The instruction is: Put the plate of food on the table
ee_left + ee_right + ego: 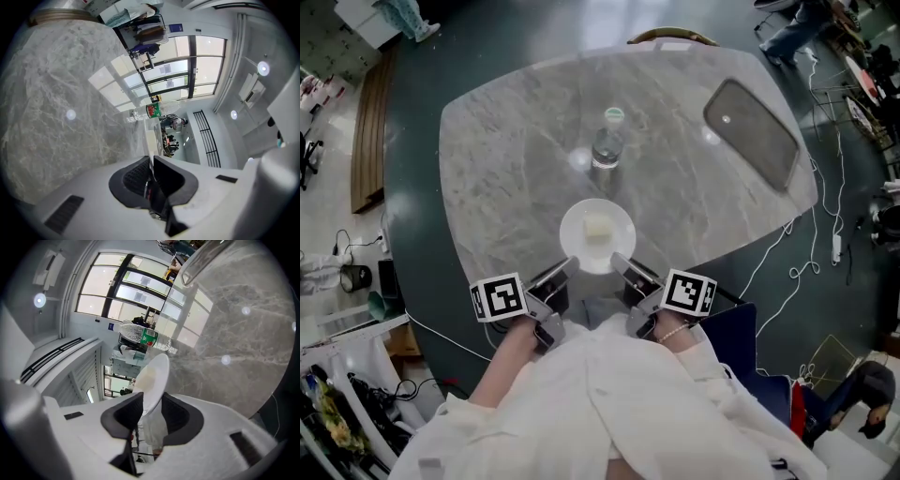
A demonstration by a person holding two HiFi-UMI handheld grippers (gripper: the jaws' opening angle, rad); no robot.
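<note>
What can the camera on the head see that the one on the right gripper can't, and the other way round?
Only the head view: the left gripper, the person's white sleeves, and the plate seen whole from above.

Only the right gripper view: tall windows, a ceiling light, and the plate's rim edge-on between that gripper's parted jaws.

Both: the plate, the water bottle, the marble table and the right gripper.
</note>
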